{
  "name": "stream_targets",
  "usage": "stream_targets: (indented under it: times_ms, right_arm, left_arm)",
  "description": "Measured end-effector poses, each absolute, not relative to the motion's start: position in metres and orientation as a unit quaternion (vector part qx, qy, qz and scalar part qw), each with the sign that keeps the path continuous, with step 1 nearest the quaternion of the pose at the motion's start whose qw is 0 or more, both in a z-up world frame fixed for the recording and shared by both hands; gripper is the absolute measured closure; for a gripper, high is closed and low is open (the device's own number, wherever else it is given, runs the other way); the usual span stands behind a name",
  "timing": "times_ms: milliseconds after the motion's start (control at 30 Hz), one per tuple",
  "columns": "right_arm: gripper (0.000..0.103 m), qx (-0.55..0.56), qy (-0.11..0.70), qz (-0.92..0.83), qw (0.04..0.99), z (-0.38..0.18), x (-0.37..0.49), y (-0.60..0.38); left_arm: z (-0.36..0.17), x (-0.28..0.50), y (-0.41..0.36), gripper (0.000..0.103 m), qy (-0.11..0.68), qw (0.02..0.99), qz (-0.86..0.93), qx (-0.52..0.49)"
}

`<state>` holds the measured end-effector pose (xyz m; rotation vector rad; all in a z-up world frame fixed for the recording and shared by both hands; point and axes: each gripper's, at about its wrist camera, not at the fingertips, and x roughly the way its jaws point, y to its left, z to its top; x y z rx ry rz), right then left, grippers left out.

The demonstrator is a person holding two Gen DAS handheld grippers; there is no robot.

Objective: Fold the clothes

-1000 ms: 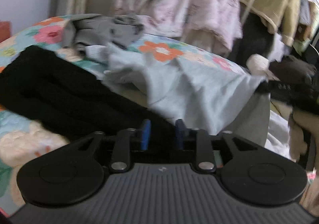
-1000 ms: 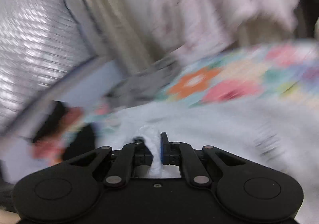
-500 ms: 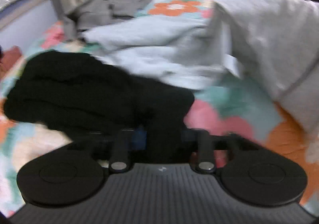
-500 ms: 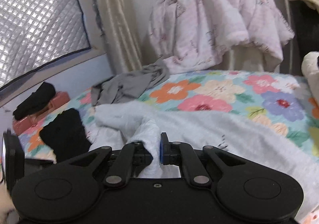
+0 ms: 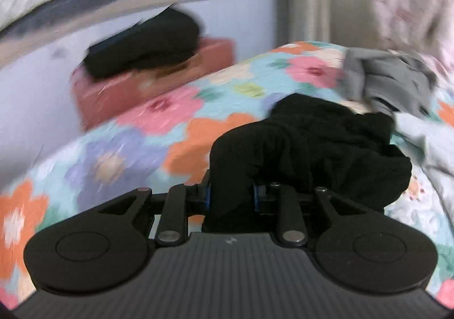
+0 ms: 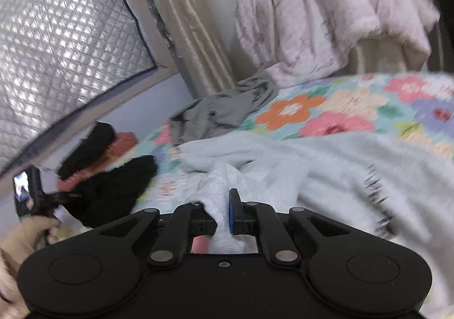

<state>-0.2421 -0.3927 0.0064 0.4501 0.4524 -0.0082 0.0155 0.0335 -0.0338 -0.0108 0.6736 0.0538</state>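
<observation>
A black garment (image 5: 312, 143) lies bunched on the flowered bedspread (image 5: 176, 120), and my left gripper (image 5: 231, 196) is shut on its near fold, the blue pads pressing into the cloth. In the right wrist view my right gripper (image 6: 218, 214) is shut on a bunched edge of the pale blue garment (image 6: 312, 165), which spreads across the bed to the right. The same black garment (image 6: 113, 185) shows at the left there, beside a hand (image 6: 25, 233) holding the left tool. The left wrist view is blurred.
A crumpled grey garment (image 6: 224, 111) lies at the far side of the bed. A reddish box (image 5: 147, 83) with a black item (image 5: 142, 46) on it stands by the wall. A pink quilt (image 6: 326, 20) and a curtain (image 6: 187, 20) hang behind the bed.
My left gripper has swung left and closed on the black garment, which now bunches up between its pads. The right gripper keeps its hold on the pale blue garment and has shifted slightly.
</observation>
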Motion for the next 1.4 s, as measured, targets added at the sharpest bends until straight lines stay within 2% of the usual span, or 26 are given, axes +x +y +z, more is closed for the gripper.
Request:
stream_targets:
  times_ms: [67,200,233,433,533,600,667,833,900,1067,1233,1300,1367,1400]
  right_arm:
    - [0.094,0.248,0.216,0.019,0.944,0.008,-0.237,-0.384]
    - [0.094,0.289,0.192,0.081,0.934,0.017,-0.229,-0.359]
    - [0.094,0.283,0.192,0.088,0.935,0.017,-0.229,-0.351]
    - [0.094,0.33,0.204,0.082,0.918,-0.009,-0.246,-0.339]
    - [0.094,0.363,0.176,0.081,0.911,-0.008,-0.263,-0.347]
    - [0.094,0.343,0.162,0.093,0.921,0.006,-0.273,-0.348]
    - [0.094,0.309,0.187,0.112,0.926,0.012,-0.277,-0.341]
    - [0.094,0.183,0.3,0.119,0.929,-0.002,-0.281,-0.299]
    - [0.094,0.177,0.327,0.103,0.922,-0.013,-0.282,-0.292]
    - [0.094,0.135,0.346,0.076,0.925,-0.008,-0.29,-0.286]
    - [0.09,0.084,0.381,0.068,0.918,-0.014,-0.302,-0.28]
    - [0.09,0.081,0.396,0.062,0.912,-0.022,-0.308,-0.282]
    - [0.089,0.093,0.404,0.062,0.908,-0.03,-0.312,-0.284]
    - [0.088,0.112,0.408,0.064,0.904,-0.032,-0.315,-0.287]
  left_arm:
    - [-0.026,0.001,0.04,0.075,0.345,0.937,0.004,-0.054]
    - [-0.011,-0.04,0.028,0.051,0.346,0.932,-0.05,-0.092]
    - [-0.01,-0.049,0.023,0.05,0.346,0.932,-0.062,-0.094]
    - [-0.016,-0.088,-0.004,0.05,0.389,0.88,-0.196,-0.191]
    - [-0.031,-0.094,-0.025,0.049,0.421,0.844,-0.254,-0.217]
    - [-0.045,-0.089,-0.038,0.049,0.445,0.81,-0.281,-0.259]
    - [-0.058,-0.087,-0.051,0.049,0.466,0.782,-0.295,-0.29]
    - [-0.066,-0.09,-0.068,0.049,0.463,0.815,-0.269,-0.222]
    - [-0.067,-0.088,-0.068,0.049,0.464,0.816,-0.268,-0.218]
    - [-0.072,-0.084,-0.071,0.049,0.469,0.813,-0.274,-0.209]
    - [-0.084,-0.086,-0.086,0.037,0.496,0.793,-0.293,-0.198]
    - [-0.087,-0.09,-0.096,0.037,0.497,0.793,-0.305,-0.178]
    - [-0.089,-0.093,-0.105,0.04,0.497,0.793,-0.316,-0.157]
    - [-0.09,-0.096,-0.11,0.052,0.494,0.792,-0.329,-0.144]
